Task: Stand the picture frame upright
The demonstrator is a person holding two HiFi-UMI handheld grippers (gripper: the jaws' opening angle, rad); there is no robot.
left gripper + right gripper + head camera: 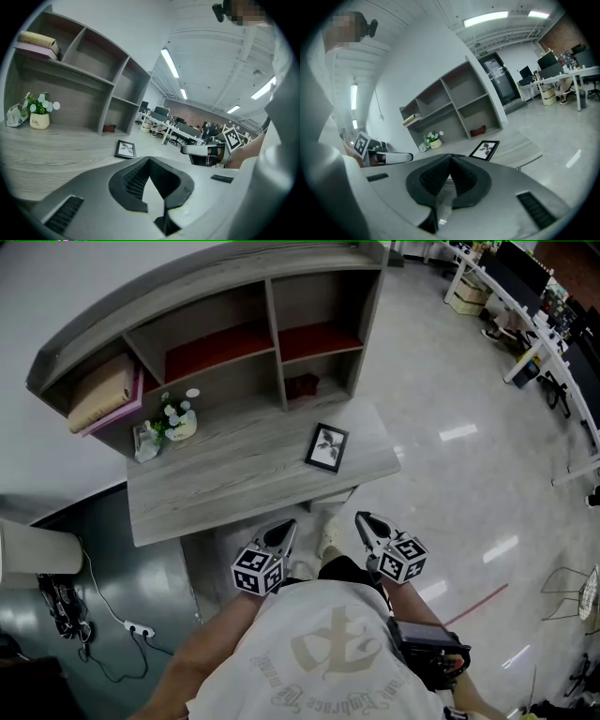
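Both pairs of jaws are closed with nothing between them. The left gripper (287, 526) and right gripper (362, 518) hang side by side close to the person (328, 643), off the desk (225, 479). Ahead, the frame (326, 447) lies flat near the desk's right end, before the shelves (272, 334). A flower pot (178, 423) stands well to its left.

Picture frame (326, 447), near the desk's (216, 493) right edge: its print is showing too small to identify. The dark red item (301, 385) in the shelf's (272, 324) lower right compartment is reading too small to name. The person's shirt (319, 652) is covering both hands. The left gripper (150, 161) body is blocking the desk's near edge in its own view, and the right gripper (451, 159) is doing likewise.
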